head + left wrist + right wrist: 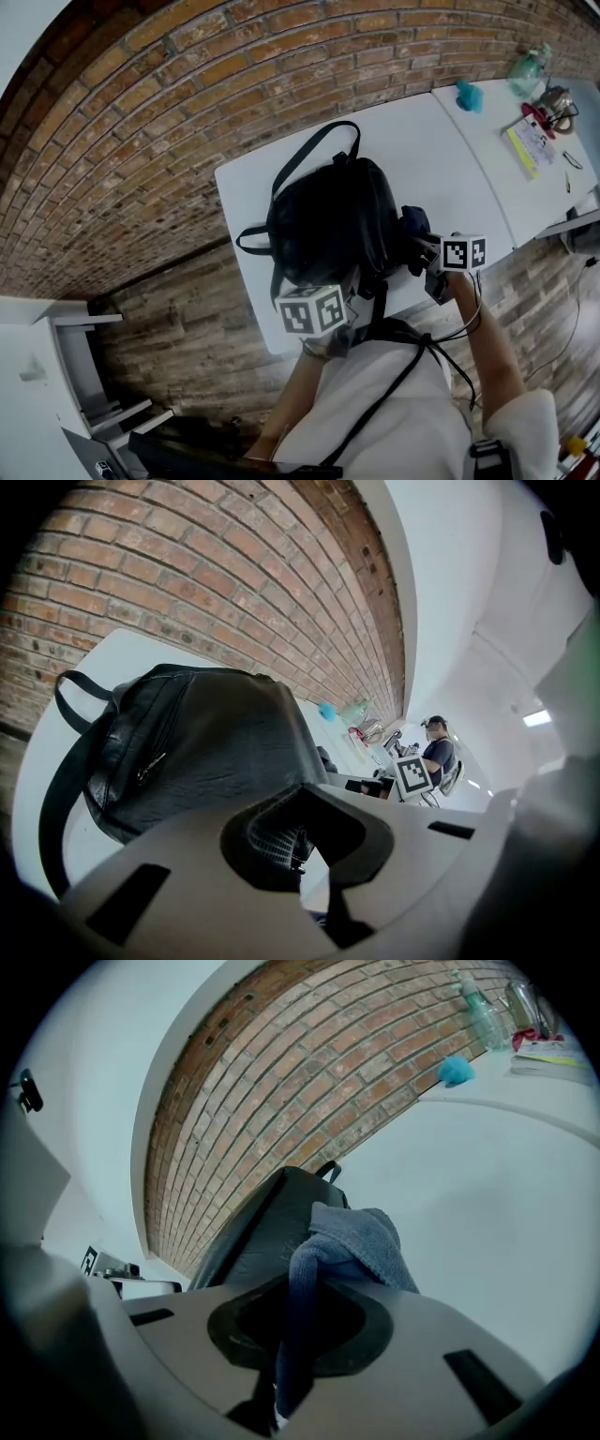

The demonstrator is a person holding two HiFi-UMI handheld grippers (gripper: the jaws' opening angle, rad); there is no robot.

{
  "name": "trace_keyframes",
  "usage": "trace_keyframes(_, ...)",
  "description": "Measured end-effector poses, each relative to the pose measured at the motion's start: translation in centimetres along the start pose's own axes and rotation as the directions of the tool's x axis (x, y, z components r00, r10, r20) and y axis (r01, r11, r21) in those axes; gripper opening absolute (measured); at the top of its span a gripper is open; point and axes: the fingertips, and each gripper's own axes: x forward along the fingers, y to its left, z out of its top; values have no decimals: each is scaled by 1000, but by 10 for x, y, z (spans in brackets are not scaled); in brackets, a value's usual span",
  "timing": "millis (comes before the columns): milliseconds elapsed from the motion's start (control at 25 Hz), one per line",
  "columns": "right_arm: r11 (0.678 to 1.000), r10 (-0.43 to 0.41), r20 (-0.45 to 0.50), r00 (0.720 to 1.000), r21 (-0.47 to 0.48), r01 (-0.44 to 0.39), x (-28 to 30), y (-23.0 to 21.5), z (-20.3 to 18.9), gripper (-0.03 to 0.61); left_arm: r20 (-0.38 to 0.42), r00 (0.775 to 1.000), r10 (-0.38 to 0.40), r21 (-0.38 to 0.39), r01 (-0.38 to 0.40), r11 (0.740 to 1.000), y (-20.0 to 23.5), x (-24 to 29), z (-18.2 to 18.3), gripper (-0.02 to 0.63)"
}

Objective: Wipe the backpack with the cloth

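Steadying the black backpack (333, 225), the left gripper (298, 844) nips its edge while the right gripper (286, 1349) clamps the blue-grey cloth (361, 1241) against it.

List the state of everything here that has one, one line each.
backpack: lying on the white table, top handle looped out toward the brick wall.
cloth: bunched, pinched in the right claw, at the backpack's side.
left claw: shut on the backpack's near edge.
right claw: shut on the cloth.
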Motion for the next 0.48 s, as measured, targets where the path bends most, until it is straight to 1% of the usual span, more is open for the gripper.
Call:
trace_keyframes(160, 999, 9, 5, 1000, 32, -10, -7, 4, -10, 46, -7, 1000, 8, 2, -8, 1000, 2, 0, -1, 2)
trace_keyframes(360, 998, 16, 10, 1000, 58, -17, -16, 8, -24, 46, -7, 1000, -6, 3, 6, 1000, 0, 2, 0, 2)
trace_keyframes(480, 997, 17, 15, 1000, 75, -18, -19, 10, -31, 46, -16, 1000, 3, 5, -3, 1000, 2, 3, -1, 2)
